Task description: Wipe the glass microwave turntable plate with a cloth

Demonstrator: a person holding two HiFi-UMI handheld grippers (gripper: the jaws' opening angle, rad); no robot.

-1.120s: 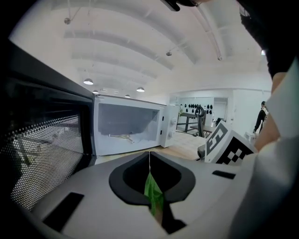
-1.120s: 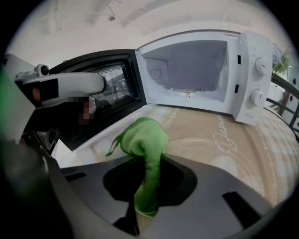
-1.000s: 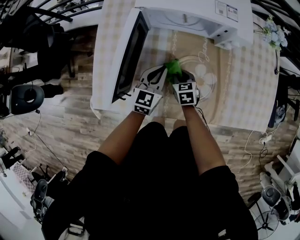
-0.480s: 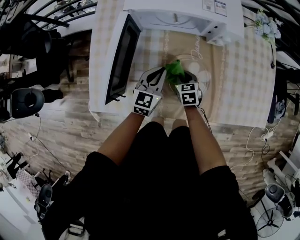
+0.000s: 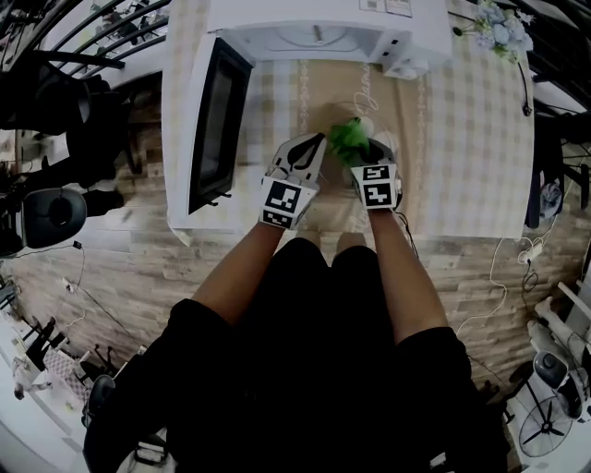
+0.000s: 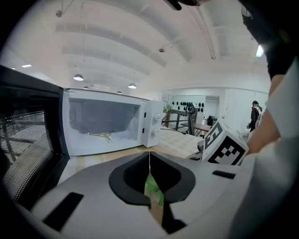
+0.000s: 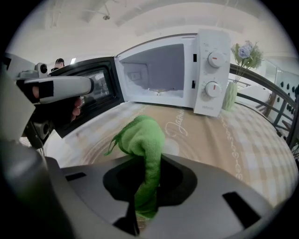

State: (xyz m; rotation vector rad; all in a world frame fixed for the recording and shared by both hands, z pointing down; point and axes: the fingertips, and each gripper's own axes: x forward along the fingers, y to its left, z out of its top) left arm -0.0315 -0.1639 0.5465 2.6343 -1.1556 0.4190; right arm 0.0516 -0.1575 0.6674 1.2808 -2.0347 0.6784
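The glass turntable plate (image 5: 390,140) lies flat on the tan table runner in front of the microwave; its rings show faintly in the right gripper view (image 7: 86,140). My right gripper (image 5: 358,152) (image 7: 148,163) is shut on a bunched green cloth (image 5: 348,137) (image 7: 140,135), which sticks out over the plate. To the left, my left gripper (image 5: 319,146) (image 6: 149,156) is at the plate's left edge with its jaws shut. Whether it pinches the rim is not clear. A bit of green cloth shows through its jaw gap.
The white microwave (image 5: 314,28) (image 7: 187,70) (image 6: 107,121) stands at the back with its door (image 5: 214,120) swung open to the left. A vase of flowers (image 7: 231,93) (image 5: 503,23) is right of it. The table's front edge runs just behind the grippers.
The head view has shifted, so the microwave sits higher in frame. The right gripper and cloth have edged slightly right over the plate. The left gripper has barely moved.
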